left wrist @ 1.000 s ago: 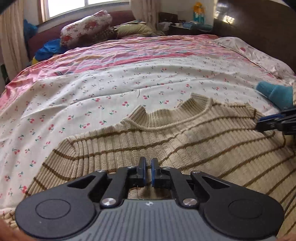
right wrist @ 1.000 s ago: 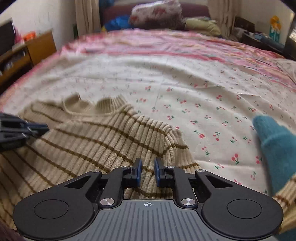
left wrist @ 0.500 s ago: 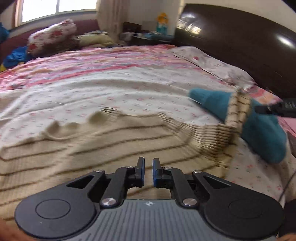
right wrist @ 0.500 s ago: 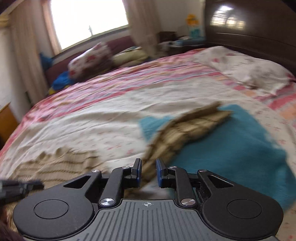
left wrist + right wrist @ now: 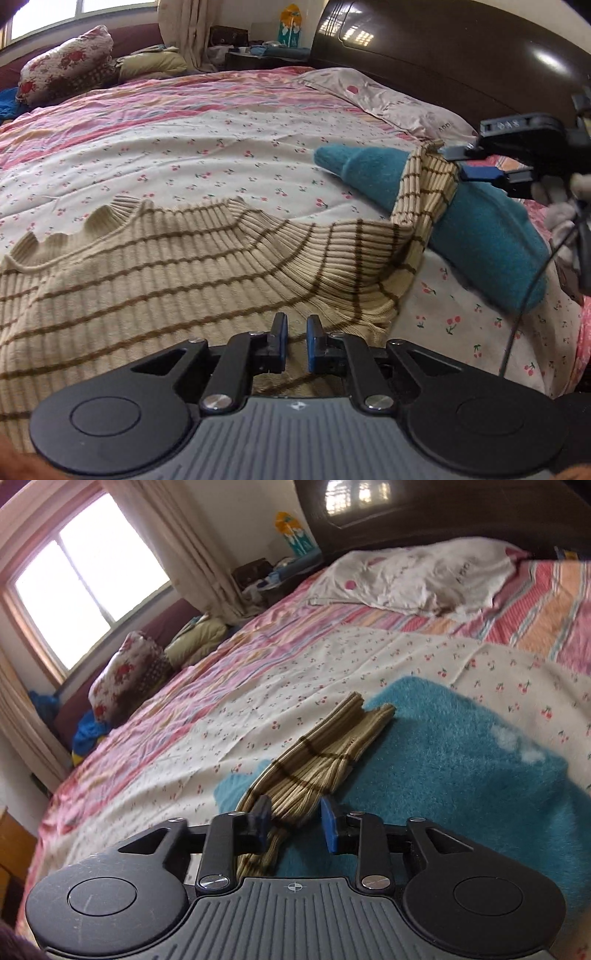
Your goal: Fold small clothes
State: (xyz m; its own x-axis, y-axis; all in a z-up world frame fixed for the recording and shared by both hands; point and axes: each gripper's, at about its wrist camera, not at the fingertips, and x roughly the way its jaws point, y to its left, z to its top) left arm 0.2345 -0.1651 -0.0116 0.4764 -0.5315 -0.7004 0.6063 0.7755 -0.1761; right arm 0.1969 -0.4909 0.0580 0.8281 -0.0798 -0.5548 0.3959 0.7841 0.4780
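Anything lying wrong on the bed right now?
Yes. The striped sweater's sleeve is draped over the teal garment instead of the bedspread, so the two overlap. Right gripper has just been opening around the sleeve.

Bare quilt (image 5: 207, 155) beyond sweater (image 5: 177, 266)

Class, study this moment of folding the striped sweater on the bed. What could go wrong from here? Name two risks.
1. The sleeve lies across the blue garment, between the jaws of the right gripper, which have just been opening. Pulling back may snag it or drag both pieces.
2. The sweater is bunched at the shoulder, so folding now would likely trap creases.
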